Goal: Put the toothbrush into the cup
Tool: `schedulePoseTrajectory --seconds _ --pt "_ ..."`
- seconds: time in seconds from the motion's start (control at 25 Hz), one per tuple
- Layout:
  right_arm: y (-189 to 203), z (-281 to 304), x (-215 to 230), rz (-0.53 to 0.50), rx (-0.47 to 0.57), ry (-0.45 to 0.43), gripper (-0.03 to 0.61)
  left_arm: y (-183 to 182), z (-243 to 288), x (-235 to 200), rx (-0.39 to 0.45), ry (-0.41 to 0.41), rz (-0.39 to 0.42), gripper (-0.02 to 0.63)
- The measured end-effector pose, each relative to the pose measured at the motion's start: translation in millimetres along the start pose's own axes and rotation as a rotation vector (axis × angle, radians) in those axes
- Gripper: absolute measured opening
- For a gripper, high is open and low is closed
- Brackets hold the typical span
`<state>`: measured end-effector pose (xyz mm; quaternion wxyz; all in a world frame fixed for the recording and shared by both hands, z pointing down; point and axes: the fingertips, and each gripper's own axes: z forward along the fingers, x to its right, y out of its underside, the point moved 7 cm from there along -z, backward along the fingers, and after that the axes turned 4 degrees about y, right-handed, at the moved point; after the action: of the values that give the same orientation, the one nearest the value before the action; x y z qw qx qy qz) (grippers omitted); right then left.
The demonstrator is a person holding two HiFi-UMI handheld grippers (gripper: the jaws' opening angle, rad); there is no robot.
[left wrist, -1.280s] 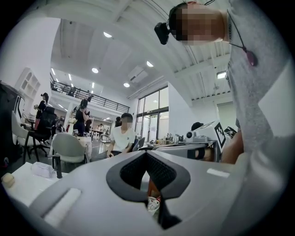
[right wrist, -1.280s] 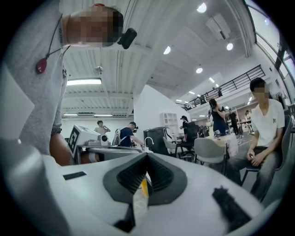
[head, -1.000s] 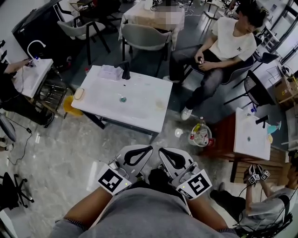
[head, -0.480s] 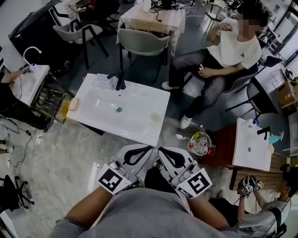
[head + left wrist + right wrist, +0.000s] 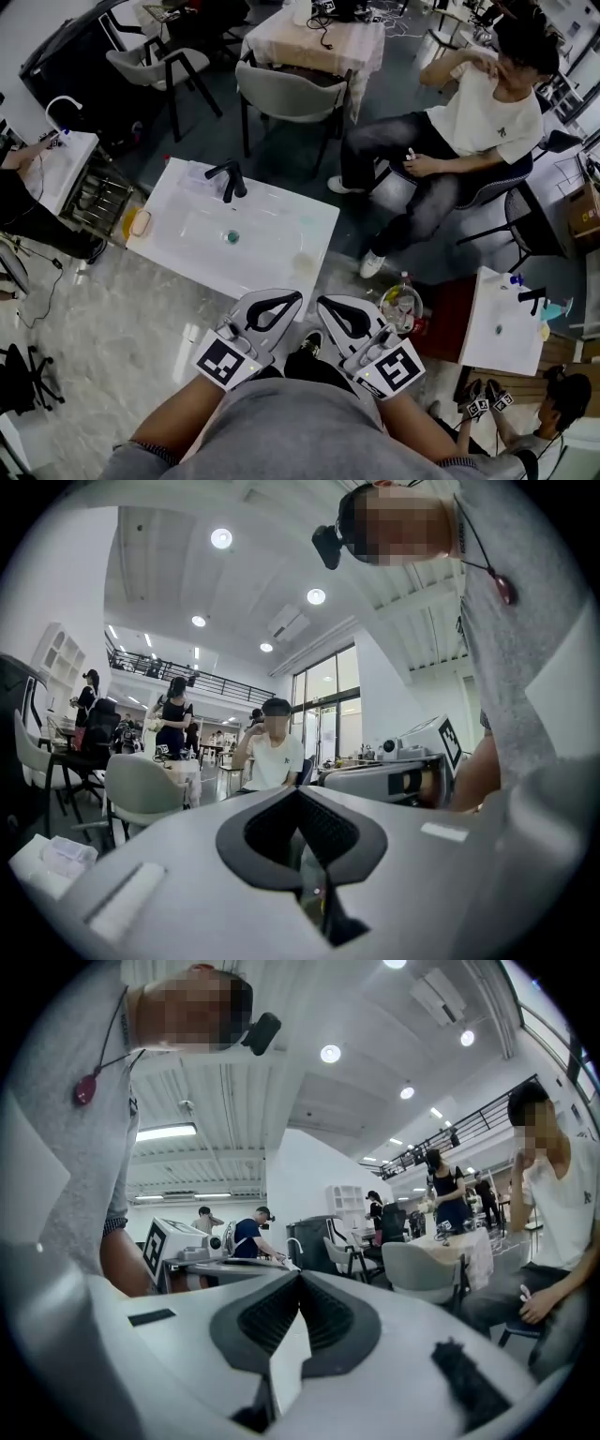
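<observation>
Since the earlier frames the white washbasin counter (image 5: pixel 281 211) has slid lower and closer in the head view, its black faucet (image 5: pixel 228 178) and drain (image 5: pixel 231 237) now sitting nearer the grippers, and the seated person in the white T-shirt (image 5: pixel 478 103) has lifted a hand to the face. Both grippers keep the same spot at the bottom of that view. The left gripper (image 5: pixel 295 298) and right gripper (image 5: pixel 323 302) are held side by side close to the body, pointing level and forward toward the counter, their marker cubes (image 5: pixel 223 363) turned up toward the head camera and the bare forearms (image 5: pixel 178 417) tucked in beside the grey shirt. In each gripper view the jaws are pressed together at the tips with nothing between them. Neither the toothbrush nor the cup can be made out: the counter shows only a pale oblong object (image 5: pixel 141 222) at its left edge, and anything else on it is too small and faint to tell.
</observation>
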<state>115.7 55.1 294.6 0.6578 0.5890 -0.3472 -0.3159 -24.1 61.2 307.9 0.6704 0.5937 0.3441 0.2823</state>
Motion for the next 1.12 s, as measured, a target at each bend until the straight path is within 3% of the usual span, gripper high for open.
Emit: schedulePoseTrajectory --seconds 0.36,0.88,1.12 --pt "14 27 41 0.01 -0.034 -0.006 0.014 10 25 -37 -0.01 -0.049 0.01 0.008" --pt "44 85 108 0.019 -0.099 0.111 0.014 41 63 -122 -0.034 0.009 -0.027 0.008" --pt "69 120 138 -0.031 -0.159 0.108 0.014 68 86 -169 -0.021 -0.003 -0.038 0.008"
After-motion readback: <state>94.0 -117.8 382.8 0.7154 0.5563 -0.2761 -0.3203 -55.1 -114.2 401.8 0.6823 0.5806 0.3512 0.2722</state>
